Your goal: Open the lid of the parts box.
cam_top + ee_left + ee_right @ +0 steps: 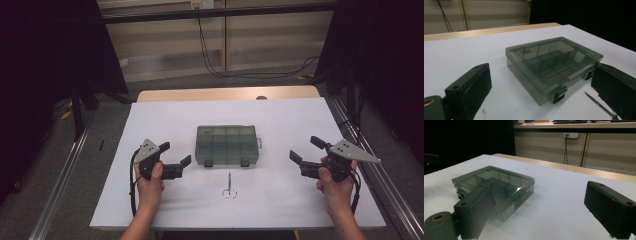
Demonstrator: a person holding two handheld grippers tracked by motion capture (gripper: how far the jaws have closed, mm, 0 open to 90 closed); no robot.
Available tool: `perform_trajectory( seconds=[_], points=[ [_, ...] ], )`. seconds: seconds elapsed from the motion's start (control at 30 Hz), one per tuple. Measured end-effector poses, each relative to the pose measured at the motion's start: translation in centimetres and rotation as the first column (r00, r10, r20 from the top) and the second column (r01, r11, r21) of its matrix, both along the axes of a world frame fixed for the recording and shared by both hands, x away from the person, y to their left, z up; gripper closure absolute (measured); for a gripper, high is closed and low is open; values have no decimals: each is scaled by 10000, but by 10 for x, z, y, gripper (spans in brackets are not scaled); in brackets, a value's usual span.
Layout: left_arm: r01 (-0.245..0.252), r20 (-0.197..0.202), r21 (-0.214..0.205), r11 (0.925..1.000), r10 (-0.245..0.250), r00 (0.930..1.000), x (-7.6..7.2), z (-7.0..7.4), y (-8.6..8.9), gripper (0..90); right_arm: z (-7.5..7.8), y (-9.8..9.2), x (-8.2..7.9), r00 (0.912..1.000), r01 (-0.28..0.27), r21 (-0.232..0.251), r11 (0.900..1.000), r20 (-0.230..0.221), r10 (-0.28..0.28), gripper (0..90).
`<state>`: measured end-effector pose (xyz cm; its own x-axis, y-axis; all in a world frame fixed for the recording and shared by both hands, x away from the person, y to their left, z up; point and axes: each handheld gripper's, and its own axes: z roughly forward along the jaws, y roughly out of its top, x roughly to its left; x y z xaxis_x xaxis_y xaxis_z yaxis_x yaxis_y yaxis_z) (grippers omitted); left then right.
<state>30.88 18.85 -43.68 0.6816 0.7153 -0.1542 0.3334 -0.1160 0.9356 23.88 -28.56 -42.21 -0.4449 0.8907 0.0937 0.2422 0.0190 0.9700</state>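
Observation:
A closed smoky-grey compartment box [226,144] with two black latches on its near side lies in the middle of the white table [280,120]. Small metal scissors [229,187] lie just in front of it, tips toward the box. My left gripper [176,153] is held left of the box, jaws open and aimed at it, with nothing between them. My right gripper [305,148] hovers to the right of the box, also open and holding nothing. In the left gripper view the box [554,63] and scissors [599,105] lie ahead of the left gripper [540,67]. The right gripper view has the box [496,180] beyond the right gripper [540,186].
A wooden strip [225,93] runs along the table's far edge, with a small dark object [261,97] on it. Metal rails [60,185] flank the table. Black curtains stand at both sides and cables [260,72] trail on the floor behind.

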Motion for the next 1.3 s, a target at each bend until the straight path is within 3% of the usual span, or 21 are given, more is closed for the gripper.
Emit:
perform_trajectory(
  seconds=[0.43,0.67,0.87,0.97,1.03,1.07,1.2,1.23,1.27,1.3],
  points=[
    [144,-116,-247,9996,-147,9998,7,4,-12,41,4,22,14,9995,-300,196,9994,71,298,134],
    [274,-247,-347,9990,-282,9993,11,4,-19,47,6,33,25,9996,-291,303,9991,-53,293,93],
    [237,-384,-614,9978,-261,9989,12,0,-18,49,0,43,35,9987,-424,-43,9991,-289,423,98],
    [200,-688,-730,9971,-250,9973,13,-6,-18,82,-9,47,37,9973,-429,-293,9986,-604,411,214],
    [-103,-852,-552,9984,56,9964,10,-9,-19,203,-15,49,38,9947,-534,-569,9969,-909,481,337],
    [-122,-921,-233,9997,100,9957,9,-9,-18,276,-17,50,39,9925,-654,-589,9961,-1074,588,403],
    [-330,-1023,-24,9995,326,9942,7,-11,-17,648,-24,50,41,9839,-1098,-432,9930,-1467,1024,724],
    [-415,-1164,151,9990,430,9923,8,-12,-16,648,-24,50,41,9839,-1098,-432,9930,-1467,1024,724],
    [-724,-1400,536,9959,793,9870,9,-14,-15,837,-28,53,41,9807,-1253,-709,9896,-1596,1127,830],
    [-984,-1959,576,9935,1079,9747,12,-20,-14,900,-30,55,41,9794,-1317,-931,9869,-1659,1151,867]
  ],
)
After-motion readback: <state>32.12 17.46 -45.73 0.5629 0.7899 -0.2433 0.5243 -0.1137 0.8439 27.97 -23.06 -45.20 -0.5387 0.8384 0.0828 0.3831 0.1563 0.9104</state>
